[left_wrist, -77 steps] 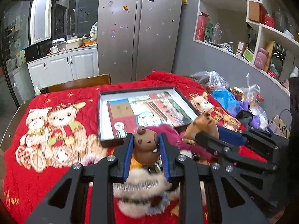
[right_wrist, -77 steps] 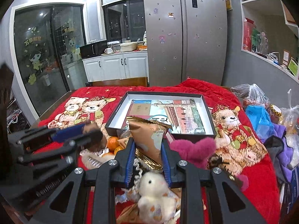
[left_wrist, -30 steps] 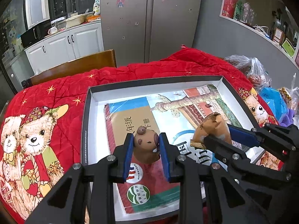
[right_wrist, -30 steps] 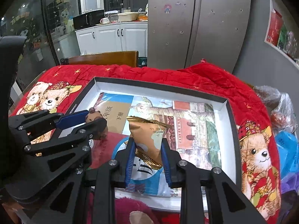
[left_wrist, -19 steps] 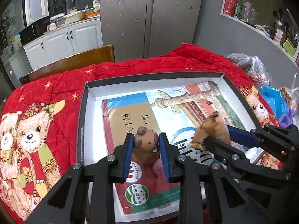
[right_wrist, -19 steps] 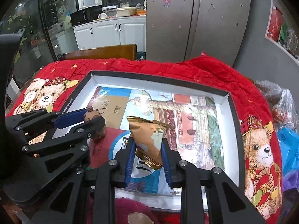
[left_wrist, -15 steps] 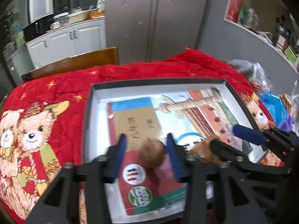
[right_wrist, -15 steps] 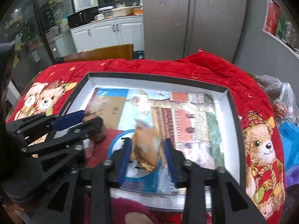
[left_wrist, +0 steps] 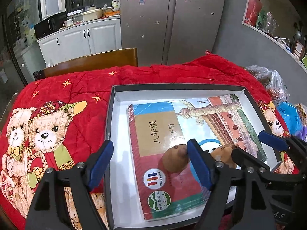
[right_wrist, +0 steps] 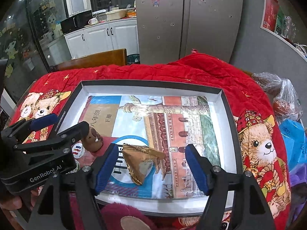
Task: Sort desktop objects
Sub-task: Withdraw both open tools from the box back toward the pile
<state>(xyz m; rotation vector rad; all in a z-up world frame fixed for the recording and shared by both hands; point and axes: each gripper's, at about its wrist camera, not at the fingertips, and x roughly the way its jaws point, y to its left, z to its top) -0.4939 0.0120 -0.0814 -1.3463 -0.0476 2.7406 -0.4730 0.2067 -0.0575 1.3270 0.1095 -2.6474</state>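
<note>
Tongs on both sides are spreading apart right now, and neither pair is pinching anything. Left tongs [left_wrist: 149,161] are hanging over the near left part of the shallow black box [left_wrist: 109,115], with the little brown animal figurine [left_wrist: 175,160] sitting between the blue pads, right up against the right-hand pad but not squeezed by it. It's resting on the textbook [left_wrist: 159,130] that's lying flat inside the box.

Right tongs [right_wrist: 151,164] are doing the same thing a bit further along: jaws widening, and the gold snack packet [right_wrist: 141,163] is lying loose on the book cover between them, closer to the left pad. Can't tell if it's brushing that pad or just near it. From the right wrist view the figurine [right_wrist: 93,140] is sitting just past the tip of the left tongs [right_wrist: 63,122], next to the round logo on the book.

Box itself is sitting on a red bear-print blanket [left_wrist: 57,118] that's covering the surface. A dark pink plush [right_wrist: 124,216] is poking up at the near edge of the box, and some plastic bags [right_wrist: 284,95] are piling up off to the right. A wooden chair back [left_wrist: 90,61] is standing behind the blanket, with the steel fridge [left_wrist: 172,19] further back.
</note>
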